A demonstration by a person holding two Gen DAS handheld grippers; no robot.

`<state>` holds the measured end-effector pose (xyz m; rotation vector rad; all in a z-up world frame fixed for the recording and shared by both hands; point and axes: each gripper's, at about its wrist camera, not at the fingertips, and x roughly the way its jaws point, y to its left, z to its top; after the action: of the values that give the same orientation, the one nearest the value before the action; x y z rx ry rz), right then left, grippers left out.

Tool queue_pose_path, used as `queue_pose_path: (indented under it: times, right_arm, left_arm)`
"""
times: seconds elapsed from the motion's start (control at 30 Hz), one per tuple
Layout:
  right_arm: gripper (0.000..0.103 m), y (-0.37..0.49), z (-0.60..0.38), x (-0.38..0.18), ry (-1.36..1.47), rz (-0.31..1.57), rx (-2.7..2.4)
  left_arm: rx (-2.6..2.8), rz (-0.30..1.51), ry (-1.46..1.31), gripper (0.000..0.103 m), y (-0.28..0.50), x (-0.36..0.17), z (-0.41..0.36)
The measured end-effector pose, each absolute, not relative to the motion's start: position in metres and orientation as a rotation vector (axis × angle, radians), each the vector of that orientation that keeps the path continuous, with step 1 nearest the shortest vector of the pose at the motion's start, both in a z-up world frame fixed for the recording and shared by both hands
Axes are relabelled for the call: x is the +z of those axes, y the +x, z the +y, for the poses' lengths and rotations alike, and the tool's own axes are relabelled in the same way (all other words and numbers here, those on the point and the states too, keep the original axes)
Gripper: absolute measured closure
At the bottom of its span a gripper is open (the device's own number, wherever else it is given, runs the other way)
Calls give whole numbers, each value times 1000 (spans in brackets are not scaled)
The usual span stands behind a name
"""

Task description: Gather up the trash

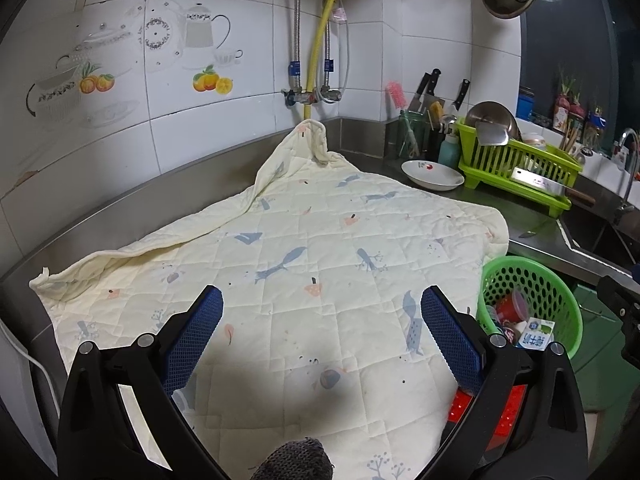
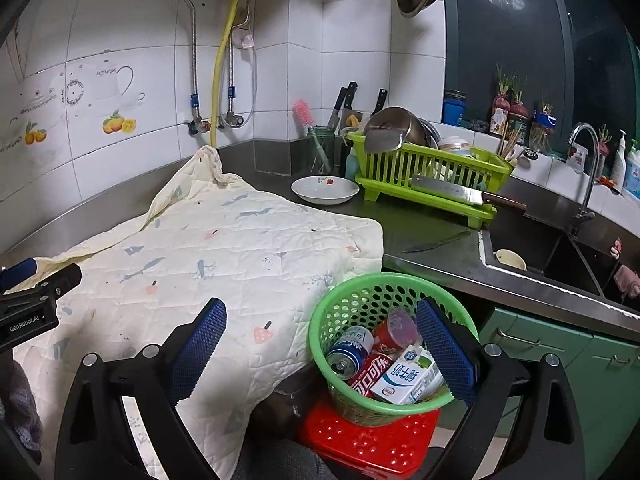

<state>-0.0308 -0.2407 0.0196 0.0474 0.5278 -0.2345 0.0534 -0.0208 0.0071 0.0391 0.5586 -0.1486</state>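
1. Green plastic basket (image 2: 394, 344), perforated walls, round rim, sitting on a red stool (image 2: 368, 436) just beside the surface (image 2: 432, 220) edge. Trash all inside it: blue can (image 2: 350, 350), red can (image 2: 370, 374), milk carton (image 2: 408, 378), red cup (image 2: 400, 328).
2. Cans: thin metal, light, smooth and a bit slippery, easy to dent. Best pinched across the middle of the body.
3. Carton: soft card, flat sides, crushes if squeezed hard. Flat faces give the better hold.
4. Basket itself: light, slightly flexy, probably easiest by the rim.
5. Quilt (image 1: 312, 264): soft, cream, stitched in squares, nothing visible lying on it.
6. Left hand-held gripper (image 1: 322, 316): spread wide over the quilt, empty.
7. Right hand-held gripper (image 2: 320, 332): also spread wide and empty, one blue finger (image 2: 448, 354) over the basket.
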Motion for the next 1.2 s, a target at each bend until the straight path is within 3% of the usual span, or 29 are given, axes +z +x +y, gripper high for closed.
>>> queue_pose_path:
  times: [1.2]
  right_arm:
    - [10,-27,-236,13,48,537,-219]
  left_arm:
    - [-161,585,35,5,54,2,-25]
